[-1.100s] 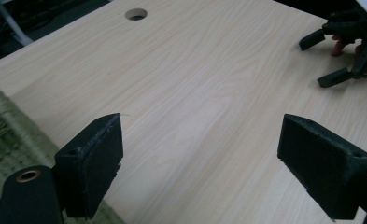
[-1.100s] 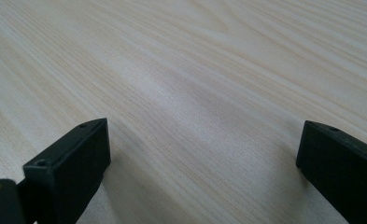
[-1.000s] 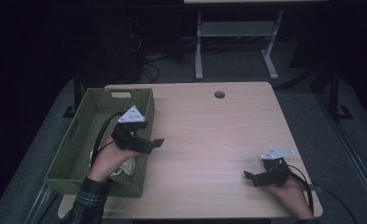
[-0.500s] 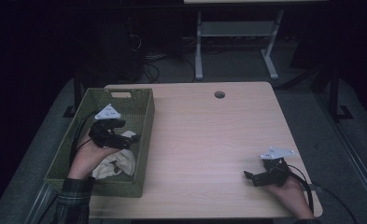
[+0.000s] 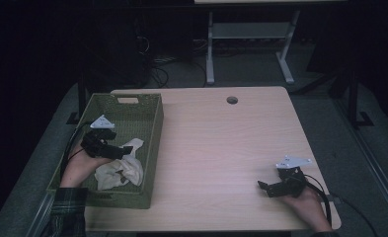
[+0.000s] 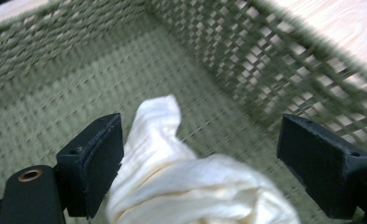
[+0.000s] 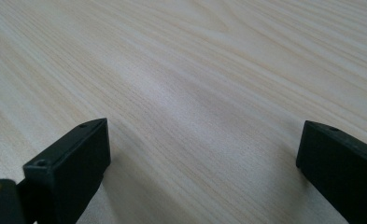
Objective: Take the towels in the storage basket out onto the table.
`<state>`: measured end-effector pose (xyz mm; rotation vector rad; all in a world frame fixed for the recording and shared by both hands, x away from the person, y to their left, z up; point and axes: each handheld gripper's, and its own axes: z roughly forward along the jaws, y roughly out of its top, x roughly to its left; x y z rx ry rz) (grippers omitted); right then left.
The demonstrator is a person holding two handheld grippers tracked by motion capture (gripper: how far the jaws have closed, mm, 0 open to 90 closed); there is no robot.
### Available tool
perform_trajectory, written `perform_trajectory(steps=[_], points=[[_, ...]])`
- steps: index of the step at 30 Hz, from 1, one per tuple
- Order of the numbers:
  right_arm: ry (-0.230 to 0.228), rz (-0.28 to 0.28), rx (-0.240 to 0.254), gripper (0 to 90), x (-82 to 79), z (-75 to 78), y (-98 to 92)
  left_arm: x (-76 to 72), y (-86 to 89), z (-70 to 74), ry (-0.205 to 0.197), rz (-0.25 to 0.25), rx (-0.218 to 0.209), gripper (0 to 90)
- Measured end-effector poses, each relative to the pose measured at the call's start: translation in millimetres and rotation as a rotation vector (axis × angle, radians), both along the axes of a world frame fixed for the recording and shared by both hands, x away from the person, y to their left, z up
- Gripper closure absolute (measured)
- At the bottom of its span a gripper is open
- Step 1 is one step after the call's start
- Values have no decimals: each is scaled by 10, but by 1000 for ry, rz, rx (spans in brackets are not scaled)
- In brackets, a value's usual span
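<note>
A crumpled cream cloth (image 5: 120, 168) lies inside the green woven basket (image 5: 154, 129), on its floor, in the half of the basket that is nearer to the person. The basket stands on the left edge of the desk (image 5: 221, 143), and its long wall runs along that edge. The left gripper (image 5: 116, 151) hangs inside the basket, just over the cloth. In the left gripper view its jaws are spread wide, and the cloth (image 6: 181, 186) rises between them: one fold stands close beside the left jaw, while the other jaw is well apart from the fabric, near the woven wall (image 6: 274, 70). I cannot tell if the left jaw touches the fold. The person's left hand (image 5: 78, 165) holds this gripper from the near side of the basket.

The right gripper (image 5: 268, 188) rests near the front right corner of the desk, held by the right hand (image 5: 305, 202). Its jaws are spread as well, with bare wood (image 7: 204, 116) between them.
</note>
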<state>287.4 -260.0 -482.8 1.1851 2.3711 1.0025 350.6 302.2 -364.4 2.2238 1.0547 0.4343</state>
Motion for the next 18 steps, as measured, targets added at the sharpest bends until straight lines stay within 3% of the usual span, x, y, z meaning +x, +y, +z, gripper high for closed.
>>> perform_trajectory(steps=[13,18], points=[[0,0,0,24,0,0,0,95,187,-266,84,43,84,144],[0,0,0,24,0,0,0,137,186,-413,160,55,141,143]])
